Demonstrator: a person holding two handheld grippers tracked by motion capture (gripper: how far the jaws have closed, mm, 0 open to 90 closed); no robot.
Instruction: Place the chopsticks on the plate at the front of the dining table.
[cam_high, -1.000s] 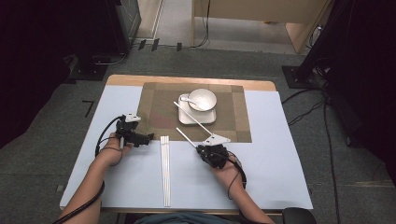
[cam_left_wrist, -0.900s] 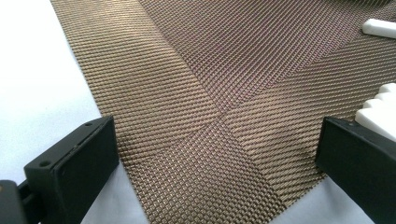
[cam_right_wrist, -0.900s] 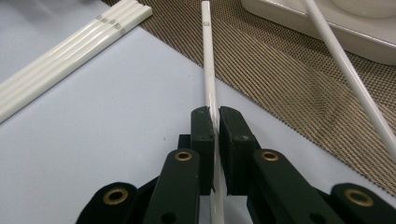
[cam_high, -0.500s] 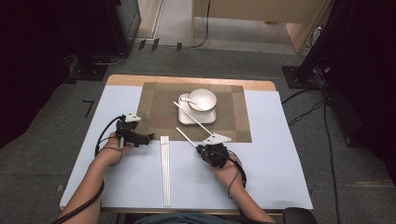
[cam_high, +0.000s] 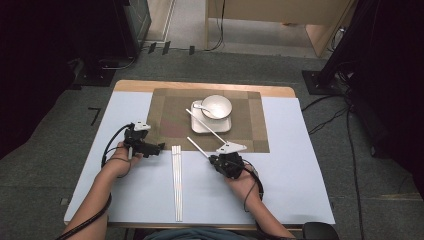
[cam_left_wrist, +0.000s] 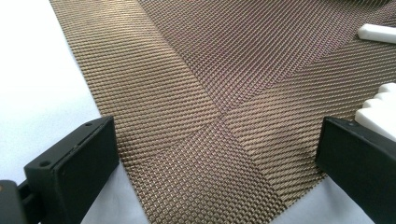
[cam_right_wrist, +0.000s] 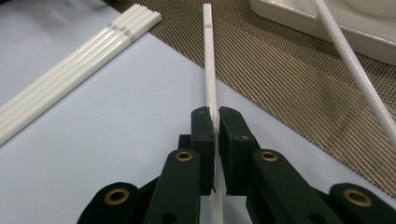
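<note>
My right gripper (cam_high: 214, 158) (cam_right_wrist: 215, 116) is shut on a white chopstick (cam_high: 199, 147) (cam_right_wrist: 208, 60), which points up and left over the edge of the brown woven placemat (cam_high: 170, 115) (cam_right_wrist: 280, 79). A second chopstick (cam_high: 210, 129) (cam_right_wrist: 355, 60) lies slanted across the white square plate (cam_high: 197, 125). On the plate stands a white bowl (cam_high: 216, 106) with a spoon (cam_high: 200, 106). My left gripper (cam_high: 158, 148) (cam_left_wrist: 215, 158) is open at the placemat's (cam_left_wrist: 196, 70) near left corner, with nothing between its fingers.
A bundle of several white chopsticks (cam_high: 176, 182) (cam_right_wrist: 79, 60) lies lengthwise on the pale table cover (cam_high: 290, 165) between my two hands. Its far ends (cam_left_wrist: 376, 114) show beside my left gripper's right jaw. Dark stands and cables surround the table.
</note>
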